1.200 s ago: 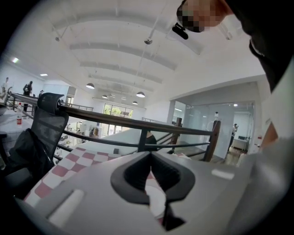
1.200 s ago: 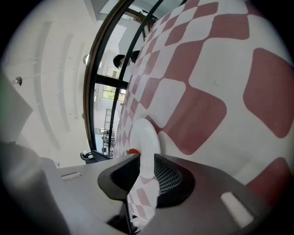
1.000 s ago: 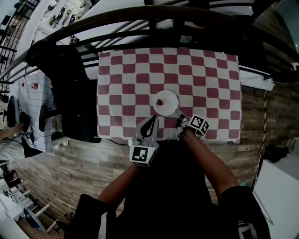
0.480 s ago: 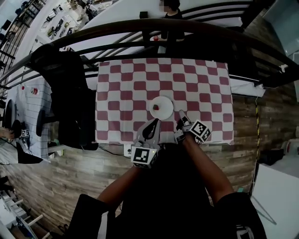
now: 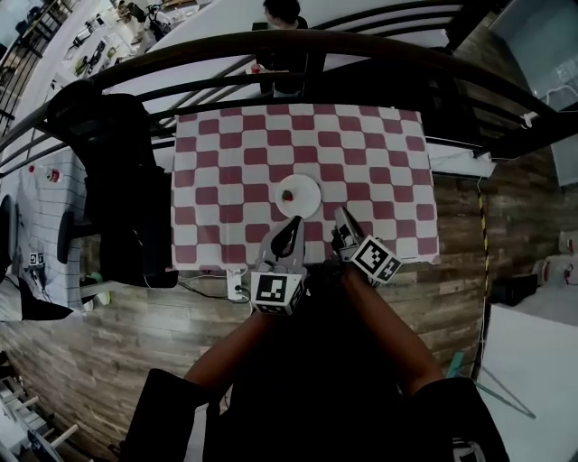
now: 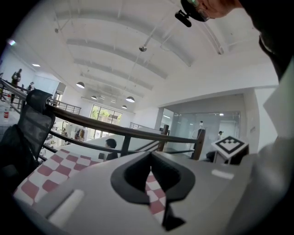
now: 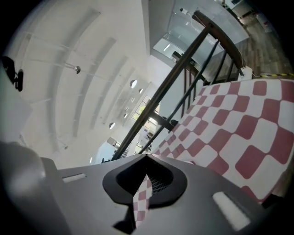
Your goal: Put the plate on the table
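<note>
A small white plate with a red piece of food on it rests on the red-and-white checked table, near the middle of its front half. Both grippers hang above the table's front edge, apart from the plate. My left gripper is shut with nothing in it, its jaws meeting tip to tip in the left gripper view. My right gripper is shut too and holds nothing. The checked cloth spreads out beyond the right gripper's jaws.
A dark curved railing runs behind the table, and a person stands beyond it. A black chair draped with dark cloth stands at the table's left. A white power strip lies on the wooden floor by the front edge.
The right gripper, whose tips were at the plate's near rim, has pulled back and risen. The left gripper has lifted a little. The plate stays on the table.
</note>
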`<act>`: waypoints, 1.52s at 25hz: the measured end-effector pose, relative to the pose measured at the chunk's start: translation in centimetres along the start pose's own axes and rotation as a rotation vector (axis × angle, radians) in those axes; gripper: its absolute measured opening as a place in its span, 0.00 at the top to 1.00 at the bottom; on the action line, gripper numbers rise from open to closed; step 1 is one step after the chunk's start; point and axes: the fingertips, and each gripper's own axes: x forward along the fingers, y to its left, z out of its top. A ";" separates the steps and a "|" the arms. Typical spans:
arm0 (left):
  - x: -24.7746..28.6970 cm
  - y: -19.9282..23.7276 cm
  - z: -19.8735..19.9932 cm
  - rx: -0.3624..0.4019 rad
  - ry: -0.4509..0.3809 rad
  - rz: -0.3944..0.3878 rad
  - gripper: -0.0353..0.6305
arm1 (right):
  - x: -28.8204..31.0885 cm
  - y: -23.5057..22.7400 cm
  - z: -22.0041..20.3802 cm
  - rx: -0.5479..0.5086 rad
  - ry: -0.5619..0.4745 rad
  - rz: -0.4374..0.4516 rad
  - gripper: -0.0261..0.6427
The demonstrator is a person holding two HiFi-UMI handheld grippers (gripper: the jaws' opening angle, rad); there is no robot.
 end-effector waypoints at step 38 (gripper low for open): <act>-14.6 -20.4 -0.5 0.173 -0.154 0.148 0.93 | -26.3 7.7 -2.1 -0.794 -0.110 0.121 0.97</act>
